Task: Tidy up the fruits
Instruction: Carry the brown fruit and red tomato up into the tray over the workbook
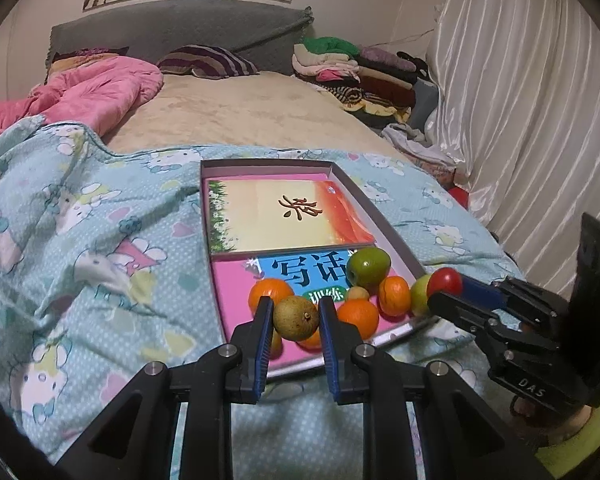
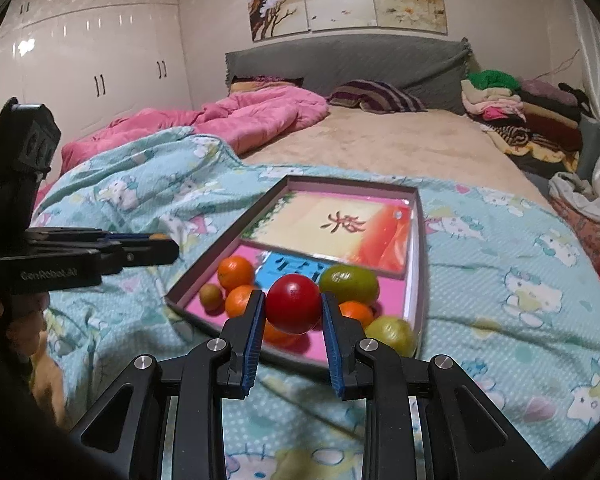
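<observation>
On the far left the Hello Kitty bedspread (image 1: 80,240) lies rumpled under the shallow box (image 1: 388,216), which sits on it with two books inside. The left gripper (image 1: 293,312) is clamped on a small brown fruit (image 1: 296,317) held just over the box's near end — it looks light and firm, with a thin dry skin, best pinched across its middle as now. Oranges (image 1: 270,293) and a green fruit (image 1: 369,267) crowd that end; being round and smooth, they would probably roll if nudged. Further right, the right gripper (image 2: 293,312) grips a glossy red fruit (image 2: 293,303), likely slippery and easily bruised. The nearer book (image 1: 300,276) reads "写话"; the right gripper's body reads "DAS", the left's "GenRobot.AI".
</observation>
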Demonstrator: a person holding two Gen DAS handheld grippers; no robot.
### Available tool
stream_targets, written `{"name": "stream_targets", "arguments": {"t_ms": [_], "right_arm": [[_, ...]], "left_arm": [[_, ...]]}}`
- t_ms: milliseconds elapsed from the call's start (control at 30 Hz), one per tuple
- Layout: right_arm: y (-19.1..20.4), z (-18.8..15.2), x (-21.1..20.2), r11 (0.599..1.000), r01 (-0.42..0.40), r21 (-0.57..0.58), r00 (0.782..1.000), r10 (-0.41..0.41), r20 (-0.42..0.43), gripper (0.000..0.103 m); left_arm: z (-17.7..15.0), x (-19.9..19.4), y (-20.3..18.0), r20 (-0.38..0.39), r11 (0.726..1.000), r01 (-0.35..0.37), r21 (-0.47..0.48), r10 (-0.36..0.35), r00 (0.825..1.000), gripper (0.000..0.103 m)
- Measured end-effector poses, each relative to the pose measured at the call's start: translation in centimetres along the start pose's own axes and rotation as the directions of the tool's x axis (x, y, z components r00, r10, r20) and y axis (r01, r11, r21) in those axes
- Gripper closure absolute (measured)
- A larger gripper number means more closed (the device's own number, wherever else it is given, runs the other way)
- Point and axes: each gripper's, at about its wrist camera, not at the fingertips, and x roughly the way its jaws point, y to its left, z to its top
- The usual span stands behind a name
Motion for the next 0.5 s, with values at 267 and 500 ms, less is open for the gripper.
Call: {"name": "stream_targets", "arguments": {"t_ms": [267,500], "right_arm": [[-0.9,0.7,1.7,1.0,0.027,-0.008,0.999,-0.028,-0.033,0.074],[-0.9,0.2,3.1,1.0,0.025,-0.011,0.998,-0.025,-0.055,0.074]], "left_arm": [[0.1,2.2,-0.5,-0.036,1.0,0.013,0.015,-0.013,0.999,0.08],[-0.7,3.9,0.2,-0.074,1.0,0.002,-0.002,-0.003,0.997,0.08]]}}
